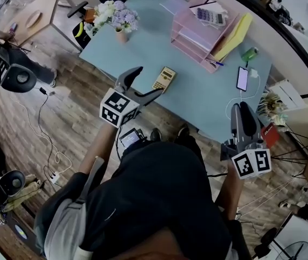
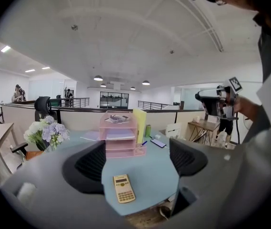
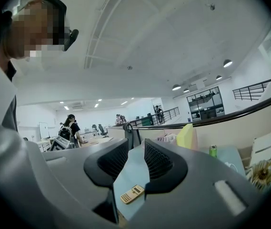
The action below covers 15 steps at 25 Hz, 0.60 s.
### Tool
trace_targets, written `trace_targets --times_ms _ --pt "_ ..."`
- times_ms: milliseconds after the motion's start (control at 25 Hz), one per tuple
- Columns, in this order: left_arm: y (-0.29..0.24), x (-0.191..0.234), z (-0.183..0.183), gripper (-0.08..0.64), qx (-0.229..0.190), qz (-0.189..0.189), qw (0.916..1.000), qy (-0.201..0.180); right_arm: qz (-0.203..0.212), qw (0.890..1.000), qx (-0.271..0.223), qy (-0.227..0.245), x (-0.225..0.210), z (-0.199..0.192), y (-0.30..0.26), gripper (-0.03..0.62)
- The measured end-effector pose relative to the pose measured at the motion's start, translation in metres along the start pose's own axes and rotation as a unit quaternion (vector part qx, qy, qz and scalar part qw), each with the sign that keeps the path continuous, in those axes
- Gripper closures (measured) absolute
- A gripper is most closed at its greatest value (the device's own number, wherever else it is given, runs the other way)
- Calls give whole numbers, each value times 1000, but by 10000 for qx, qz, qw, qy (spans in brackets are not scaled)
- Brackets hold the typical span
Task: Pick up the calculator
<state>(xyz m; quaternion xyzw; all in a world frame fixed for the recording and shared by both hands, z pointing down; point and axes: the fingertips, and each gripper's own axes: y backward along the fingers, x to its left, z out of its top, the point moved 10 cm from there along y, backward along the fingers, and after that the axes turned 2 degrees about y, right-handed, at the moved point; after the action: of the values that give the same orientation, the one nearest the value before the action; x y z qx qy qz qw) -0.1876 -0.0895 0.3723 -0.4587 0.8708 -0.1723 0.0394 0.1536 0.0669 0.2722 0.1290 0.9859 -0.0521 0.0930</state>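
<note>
A yellow calculator [image 1: 164, 79] lies flat on the light blue table [image 1: 208, 102], near its front edge. My left gripper [image 1: 149, 82] hovers just short of the calculator, open, one jaw on each side of its near end and nothing touched. In the left gripper view the calculator [image 2: 124, 188] shows on the table between the spread jaws of my left gripper [image 2: 135, 163]. My right gripper [image 1: 242, 108] is shut and empty over the table's near right edge. In the right gripper view the calculator [image 3: 132, 193] lies low, beyond my right gripper [image 3: 136, 144].
A pink file tray [image 1: 197, 34] with a second calculator [image 1: 210, 16] on top stands at the back, a yellow folder [image 1: 234, 36] beside it. A vase of flowers [image 1: 116, 16] is at the far left corner. A phone [image 1: 242, 78] on a cable lies at the right.
</note>
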Motion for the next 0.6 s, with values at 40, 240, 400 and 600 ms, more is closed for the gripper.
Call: trace_targets --times_ms 40,240,400,600 --pt "-3 1 -2 89 24 7 10000 33 -3 10000 25 -5 -3 0 -3 506" --pt "-21 6 -9 89 156 68 9998 139 144 9998 156 -70 -17 -7 -24 506" --pt "-30 14 -11 89 181 325 9989 268 397 9988 249 -101 -30 -7 -52 506" --pt "-55 21 -15 89 308 470 9979 316 632 9975 302 -102 -49 -4 -84 506"
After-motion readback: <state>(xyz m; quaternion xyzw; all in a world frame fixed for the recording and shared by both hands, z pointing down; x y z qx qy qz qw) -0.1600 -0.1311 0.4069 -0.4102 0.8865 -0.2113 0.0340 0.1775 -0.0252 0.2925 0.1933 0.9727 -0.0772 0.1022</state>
